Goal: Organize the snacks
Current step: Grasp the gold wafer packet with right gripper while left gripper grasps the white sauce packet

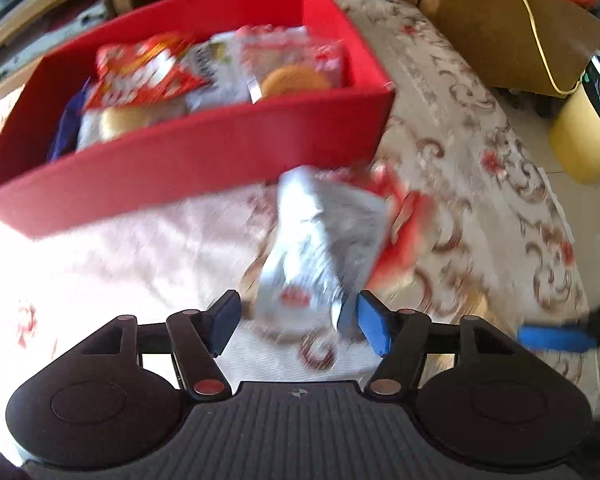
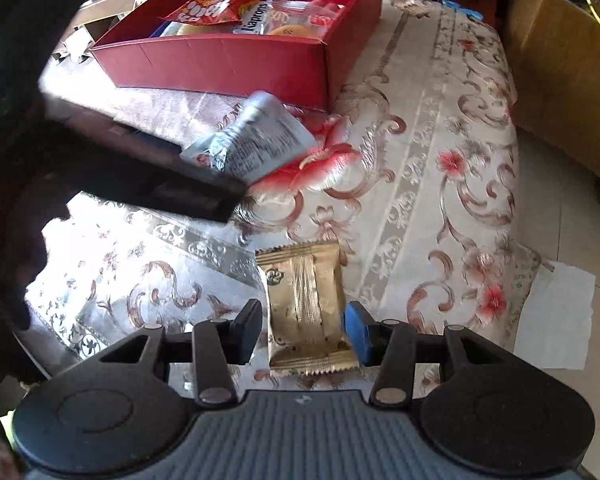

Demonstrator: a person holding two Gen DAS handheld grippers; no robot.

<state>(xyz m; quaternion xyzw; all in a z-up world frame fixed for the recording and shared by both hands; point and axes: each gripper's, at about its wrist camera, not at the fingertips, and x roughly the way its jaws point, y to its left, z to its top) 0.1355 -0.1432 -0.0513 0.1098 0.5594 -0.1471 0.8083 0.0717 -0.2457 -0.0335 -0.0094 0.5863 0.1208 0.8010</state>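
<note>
- Flowered tablecloth (image 2: 428, 184) spread beneath both grippers.
- Red box (image 1: 204, 156) of snack packets ahead of left gripper (image 1: 296, 322), beyond its fingertips.
- Silver packet (image 1: 320, 240) between left pads, right pad touching its edge; firm grip unclear through blur.
- Gold packet (image 2: 306, 312) clamped in right gripper (image 2: 306, 330).

The red rectangular cardboard box (image 2: 228, 64) has matt, smooth walls. A shiny silver foil snack packet (image 1: 320, 248) is crinkled and reflective; the gold foil-wrapped snack pack (image 2: 308, 312) has a ribbed, glossy seam. The floral woven cloth (image 2: 440, 168) over the worktop looks satiny with a raised pattern. The tongs' bodies are matt black plastic with blue rubbery pads (image 2: 358, 334)
</note>
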